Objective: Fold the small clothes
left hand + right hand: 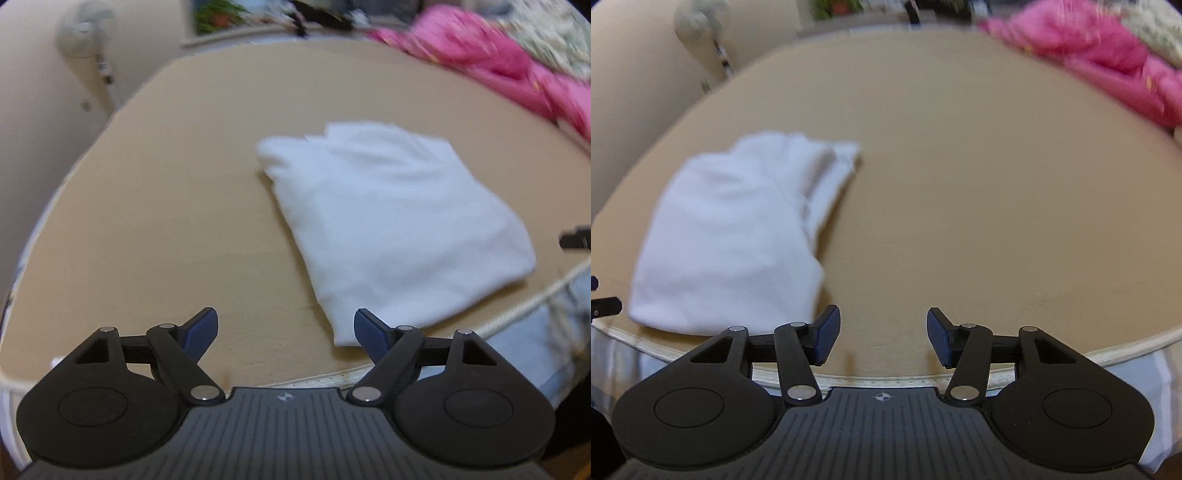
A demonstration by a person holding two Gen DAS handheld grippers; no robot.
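A folded white garment lies flat on the tan table, near its front edge. My left gripper hangs open over the front edge, just left of the garment's near corner, with nothing between its blue pads. In the right wrist view the same white garment lies at the left. My right gripper stands open to the right of it above bare tabletop, holding nothing. A dark bit of the right gripper shows at the right edge of the left wrist view.
A heap of pink cloth lies at the table's far right, with patterned fabric behind it. A standing fan is beyond the far left edge. A white piped cover runs along the front edge.
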